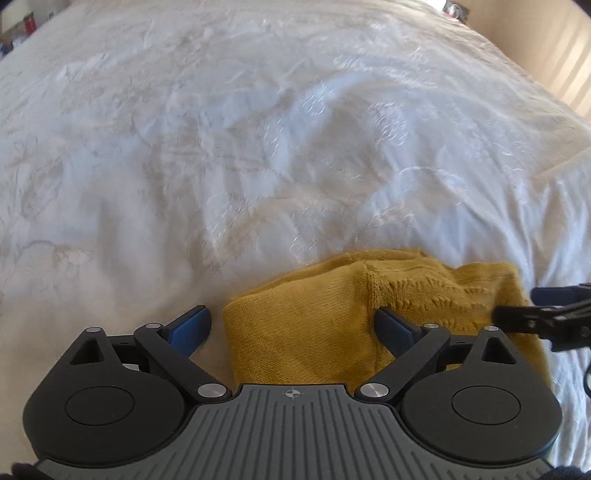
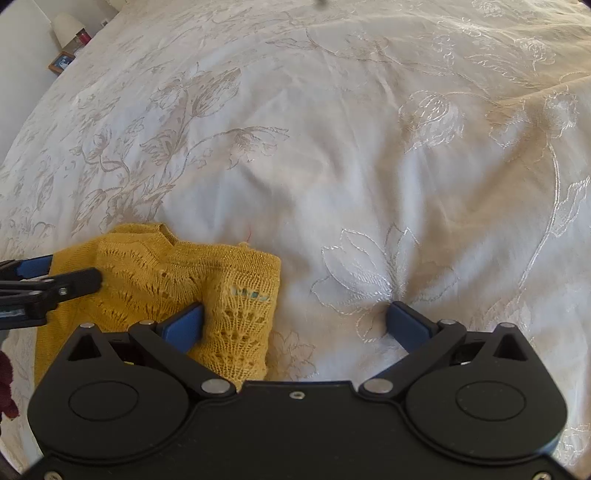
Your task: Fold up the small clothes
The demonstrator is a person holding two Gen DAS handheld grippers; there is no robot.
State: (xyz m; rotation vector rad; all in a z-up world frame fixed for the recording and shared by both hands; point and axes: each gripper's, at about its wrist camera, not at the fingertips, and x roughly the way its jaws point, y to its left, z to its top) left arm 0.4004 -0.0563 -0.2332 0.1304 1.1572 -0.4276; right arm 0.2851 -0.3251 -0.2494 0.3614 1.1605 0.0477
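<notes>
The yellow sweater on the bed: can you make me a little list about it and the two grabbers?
item: yellow knit sweater, lying folded
surface: white flowered bedspread
left gripper: jaws open, over the sweater's left part
right gripper: jaws open, at the sweater's right edge
held: nothing gripped

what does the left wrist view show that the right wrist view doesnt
Only the left wrist view shows the plain-knit left part of the yellow knit garment between the open left gripper fingers, plus a striped wall at far right.

Only the right wrist view shows the garment's lacy right edge with a small blue mark, a lamp and a picture frame beyond the bed, and the open right gripper whole.

Both show the folded garment on the white embroidered bedspread, with the other gripper reaching in from the side.
</notes>
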